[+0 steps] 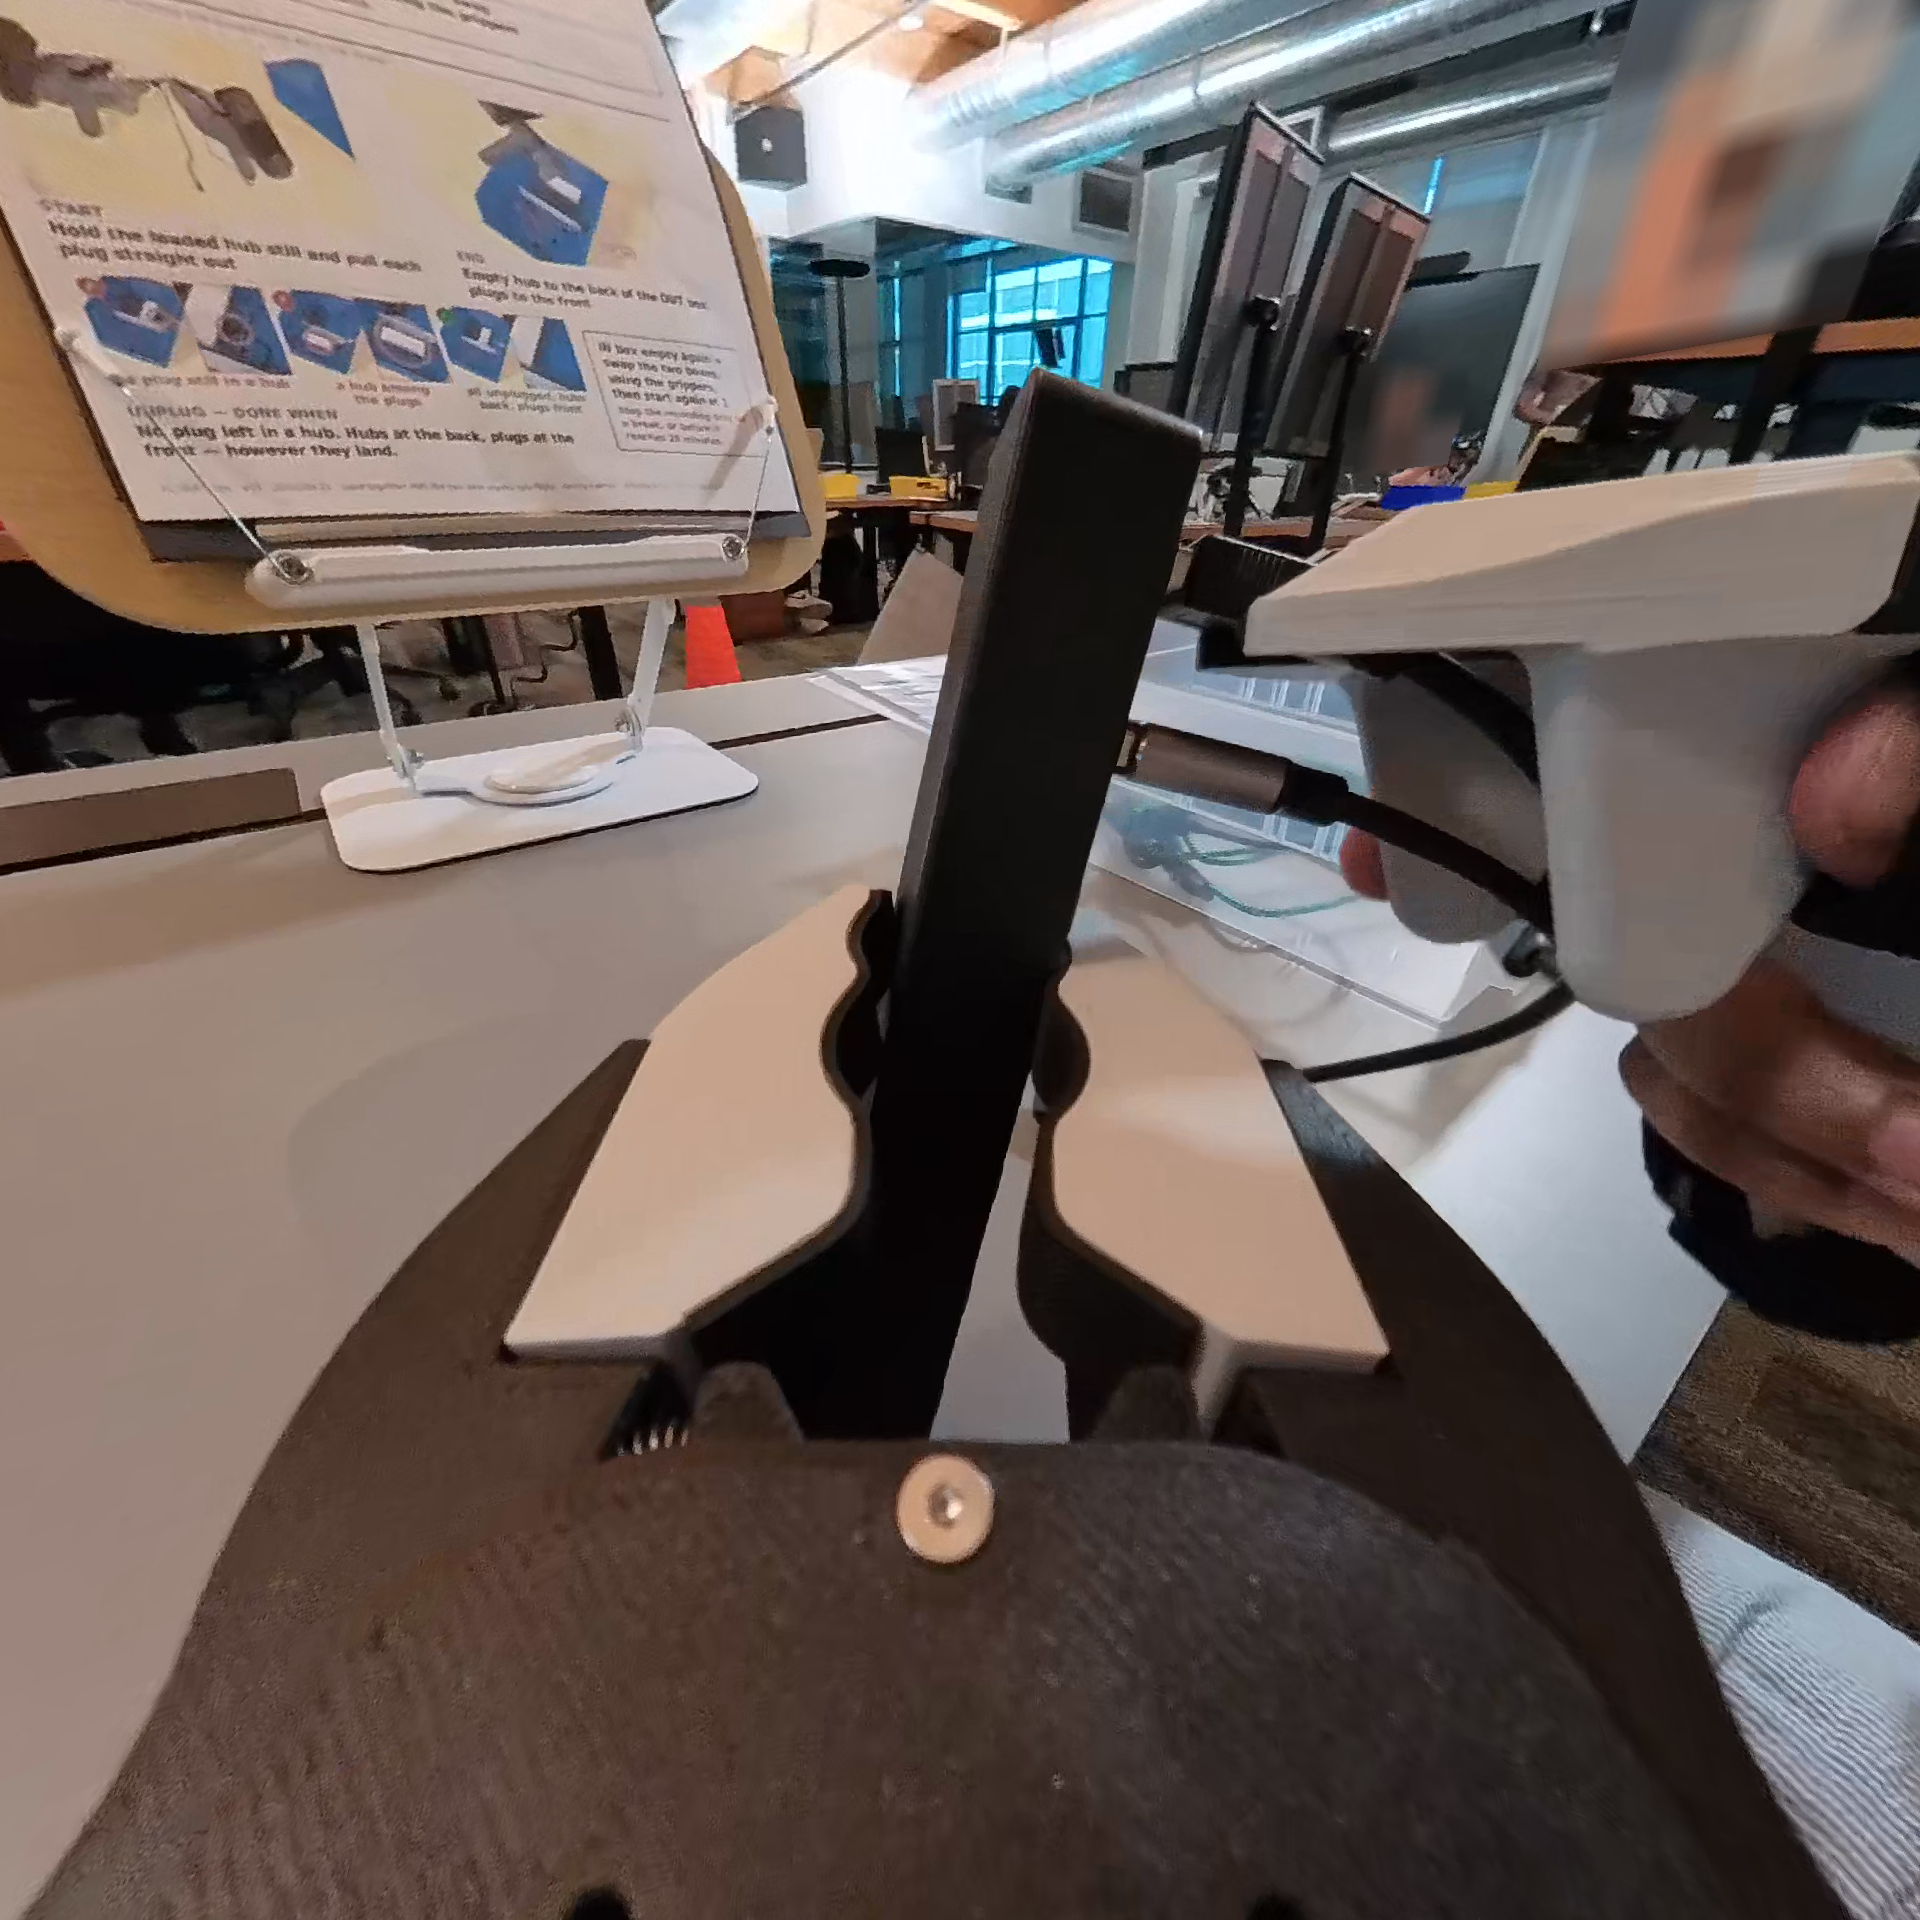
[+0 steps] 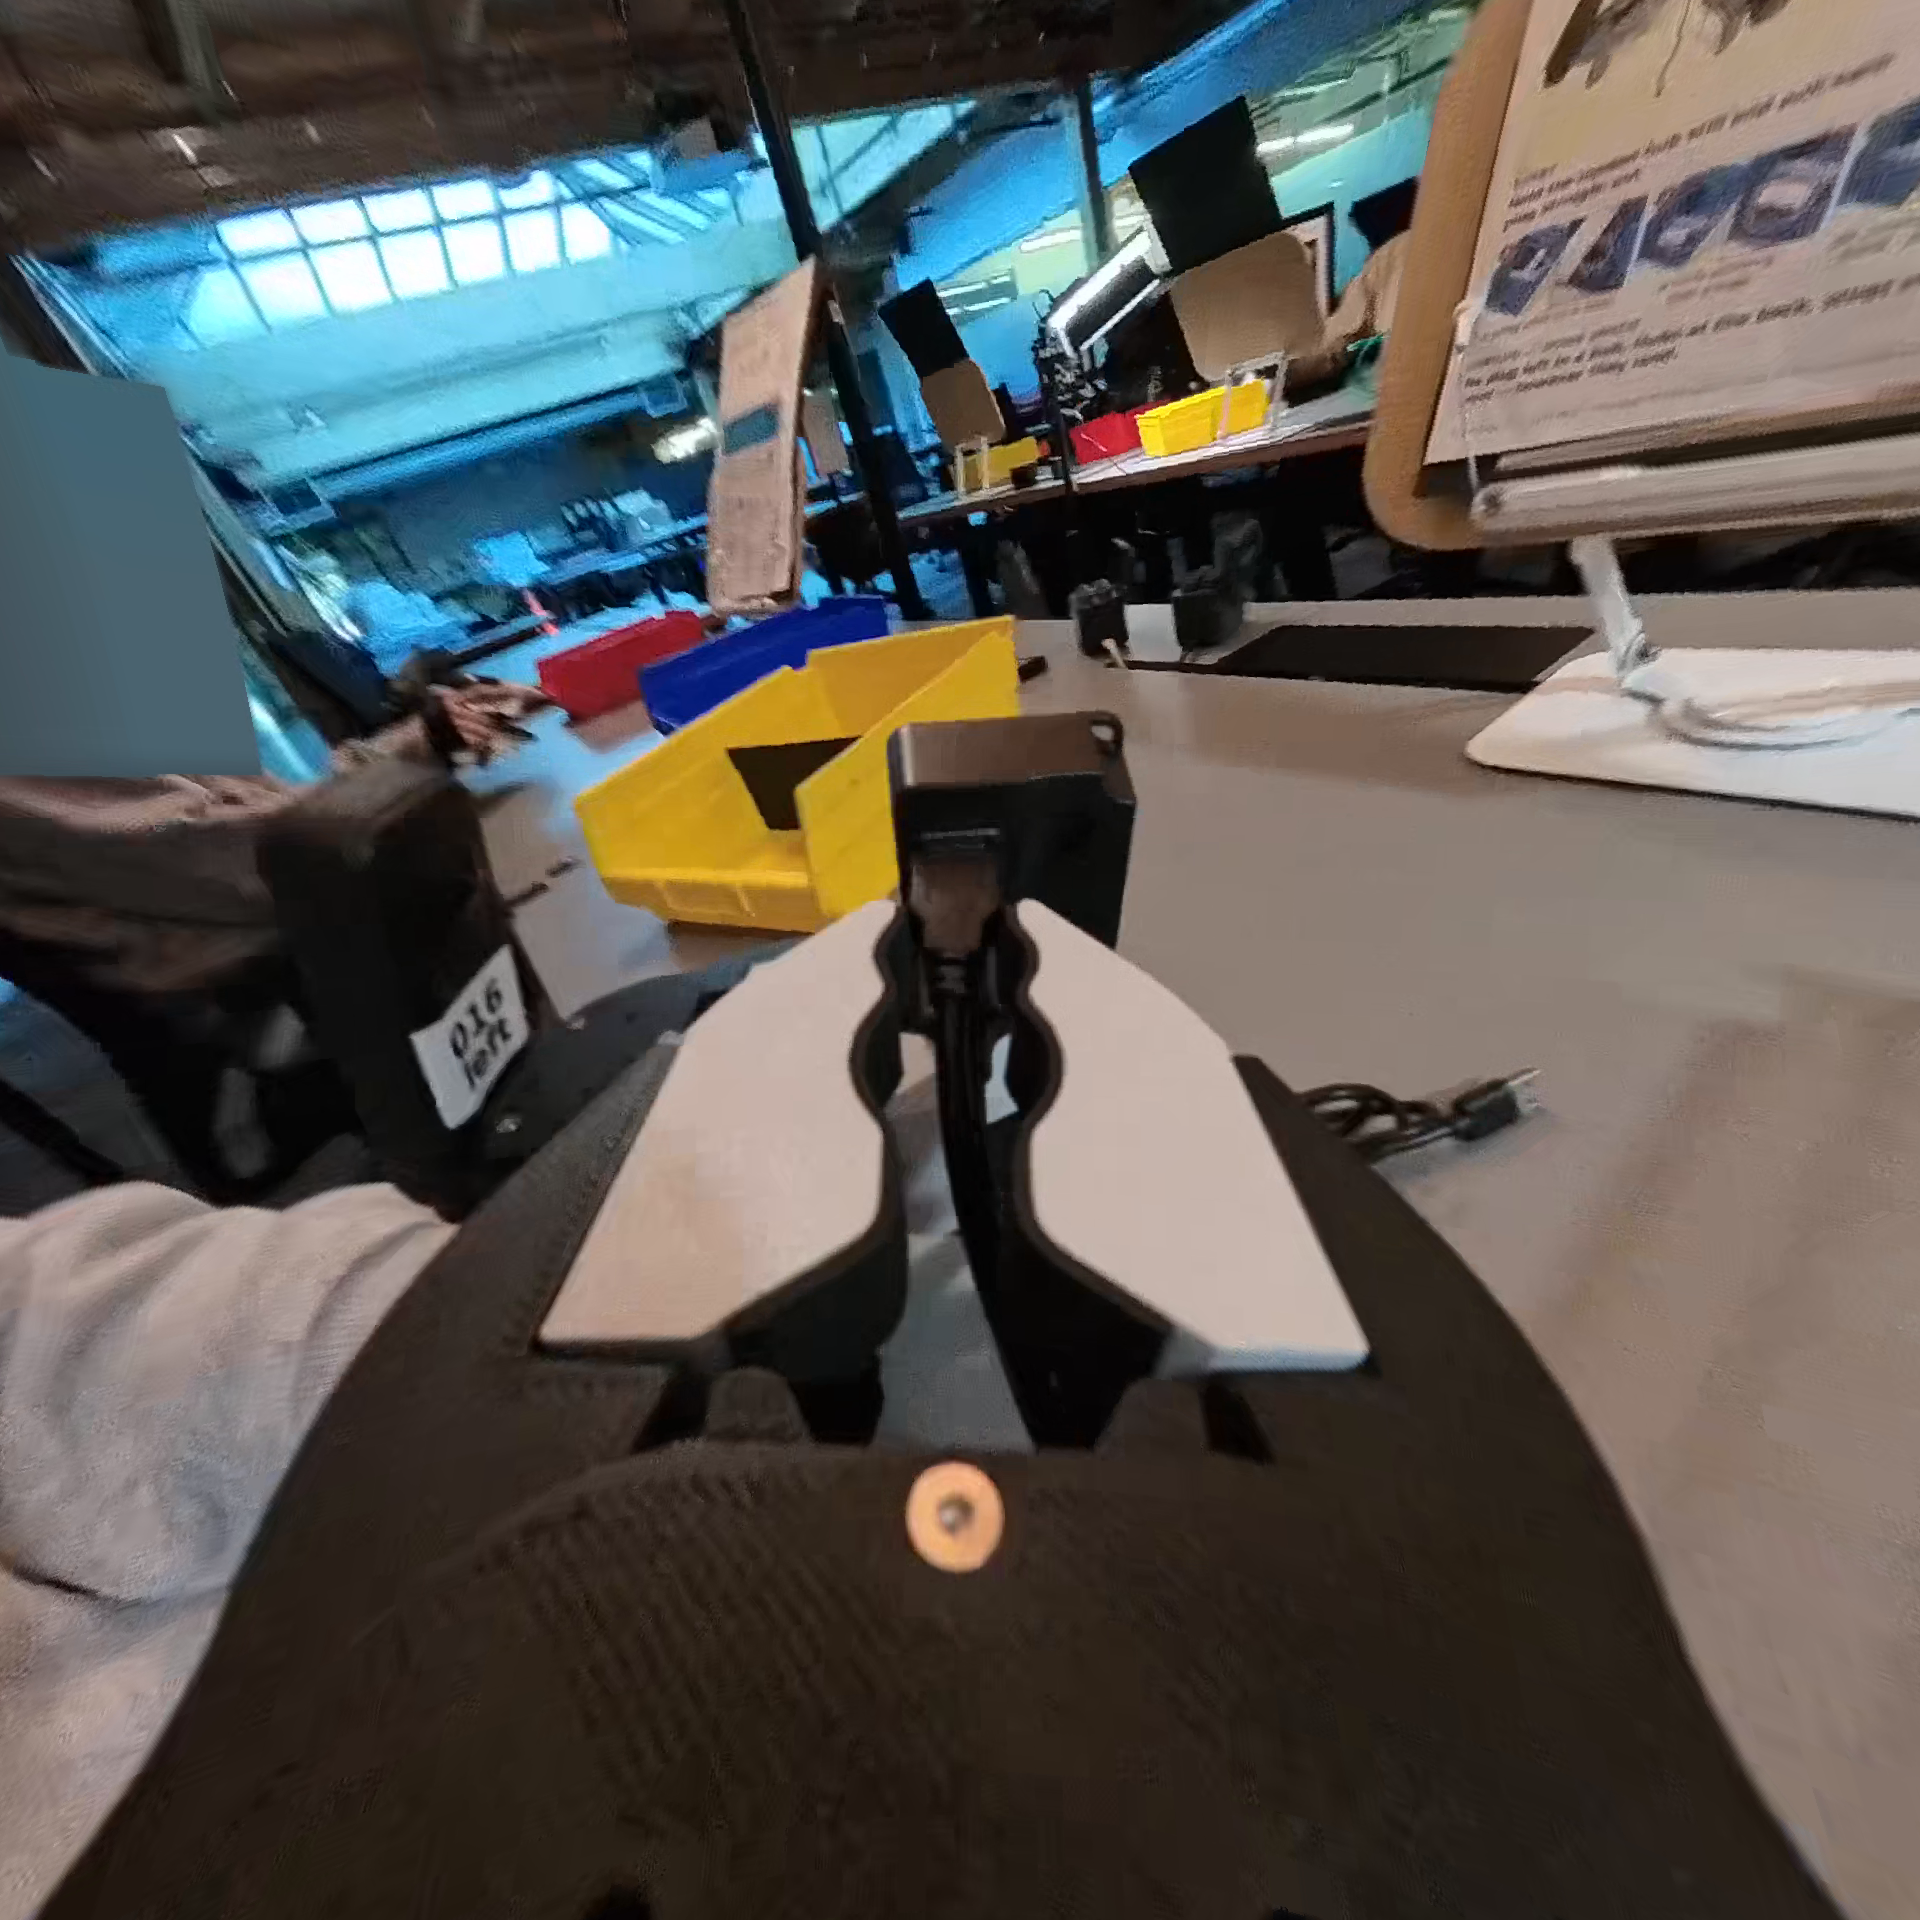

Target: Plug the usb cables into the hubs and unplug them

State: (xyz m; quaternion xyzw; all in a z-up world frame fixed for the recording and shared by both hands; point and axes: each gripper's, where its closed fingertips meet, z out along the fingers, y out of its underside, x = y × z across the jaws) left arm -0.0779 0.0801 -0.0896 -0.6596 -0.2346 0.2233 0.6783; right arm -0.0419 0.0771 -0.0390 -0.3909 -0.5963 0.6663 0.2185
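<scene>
My left gripper (image 1: 961,971) is shut on a long black USB hub (image 1: 1049,675) and holds it upright above the grey table (image 1: 312,987). A grey-tipped plug (image 1: 1205,774) on a black cable sits at the hub's right side. The right gripper shows there at the right edge, held in a hand (image 1: 1766,1091). In the right wrist view, my right gripper (image 2: 951,935) is shut on a black USB plug (image 2: 951,899) whose tip meets the hub's end (image 2: 1013,805). Its cable (image 2: 971,1195) runs back between the fingers.
A document stand (image 1: 416,312) with an instruction sheet is at the table's back. A clear box (image 1: 1247,862) holds cables. A yellow bin (image 2: 790,790), with a blue and a red one behind it, stands beyond the hub. A loose black cable (image 2: 1423,1117) lies on the table. Left tips to right tips: about 6 centimeters.
</scene>
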